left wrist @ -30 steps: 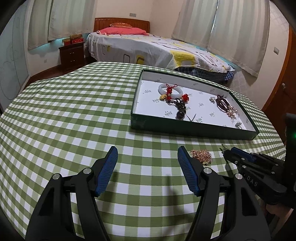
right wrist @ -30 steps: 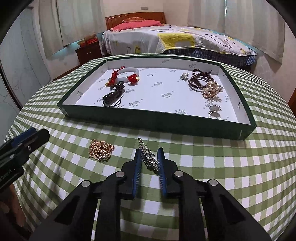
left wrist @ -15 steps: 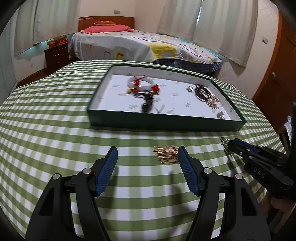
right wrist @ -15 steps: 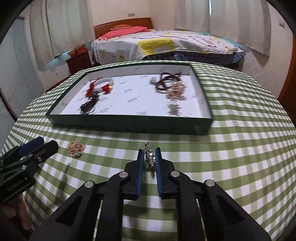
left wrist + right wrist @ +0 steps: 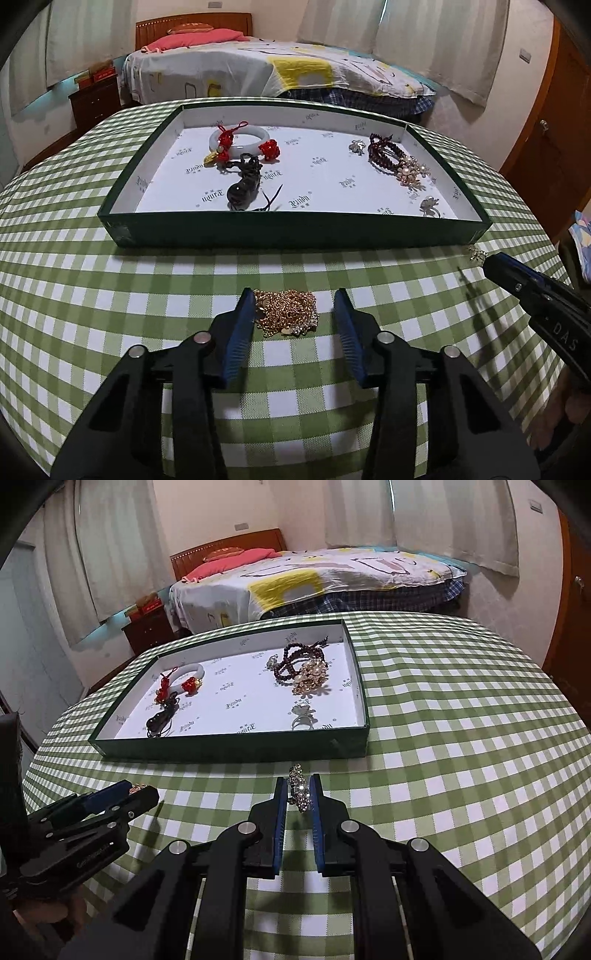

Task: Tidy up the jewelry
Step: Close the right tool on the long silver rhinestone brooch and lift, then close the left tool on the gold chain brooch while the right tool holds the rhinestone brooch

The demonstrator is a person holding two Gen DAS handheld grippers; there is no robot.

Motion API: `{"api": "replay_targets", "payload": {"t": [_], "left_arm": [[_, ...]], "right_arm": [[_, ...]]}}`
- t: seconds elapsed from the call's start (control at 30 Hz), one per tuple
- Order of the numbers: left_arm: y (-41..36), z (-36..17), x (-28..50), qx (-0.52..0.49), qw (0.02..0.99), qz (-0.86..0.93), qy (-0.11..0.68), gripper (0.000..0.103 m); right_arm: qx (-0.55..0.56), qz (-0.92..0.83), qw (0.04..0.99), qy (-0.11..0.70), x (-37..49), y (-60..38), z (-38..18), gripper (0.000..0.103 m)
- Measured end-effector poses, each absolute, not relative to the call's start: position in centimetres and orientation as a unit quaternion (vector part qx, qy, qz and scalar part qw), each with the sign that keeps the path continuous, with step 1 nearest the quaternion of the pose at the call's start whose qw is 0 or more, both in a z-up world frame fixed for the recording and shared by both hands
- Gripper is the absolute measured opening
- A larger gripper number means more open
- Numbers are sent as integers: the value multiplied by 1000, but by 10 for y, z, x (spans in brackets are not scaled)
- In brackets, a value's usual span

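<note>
Most of the jewelry sits in the green box (image 5: 295, 234) already: a white bangle (image 5: 240, 140), a dark pendant (image 5: 242, 188), a beaded bracelet (image 5: 384, 151) and a ring (image 5: 428, 205). Two pieces are left outside it. The right gripper (image 5: 300, 794) clamps a sparkly brooch (image 5: 298, 788) just above the checked tablecloth (image 5: 461, 738), close to the box's near wall. The left gripper (image 5: 293, 314) has just been closing; its jaws straddle the gold chain (image 5: 286, 312) on the cloth, one pad touching, not yet squeezing.
</note>
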State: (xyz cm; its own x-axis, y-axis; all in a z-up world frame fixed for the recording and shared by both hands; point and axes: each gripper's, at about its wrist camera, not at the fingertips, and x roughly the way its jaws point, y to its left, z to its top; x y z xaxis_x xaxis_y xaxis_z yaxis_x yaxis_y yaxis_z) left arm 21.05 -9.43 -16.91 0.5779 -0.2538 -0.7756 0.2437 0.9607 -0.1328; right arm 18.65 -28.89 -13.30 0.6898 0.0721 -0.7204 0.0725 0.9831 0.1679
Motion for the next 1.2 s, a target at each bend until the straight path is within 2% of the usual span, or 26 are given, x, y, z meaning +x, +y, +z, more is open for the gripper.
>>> {"api": "replay_targets", "payload": {"t": [0.03,0.13,0.23,0.33,0.8,1.2], "left_arm": [[-94,-169,210,-7,888,-140,438,40],[-92,-169,211,-11,887,-145,438,24],[-92,-169,210,-15,887,-153,435,20],[-93,-166,207,-13,890,-159,427,11],[-88,-153,195,-16,899,-175,401,11],[-81,-118,185,-19,915,-182,360,11]], "right_arm": [[93,1,914,394,187,-289,-134,13],[95,2,914,395,186,-289,-135,13],[94,2,914,394,186,-289,-135,13],[93,2,915,392,186,-288,-134,13],[89,7,917,388,185,-283,-135,13],[83,20,928,363,180,-274,-115,13]]}}
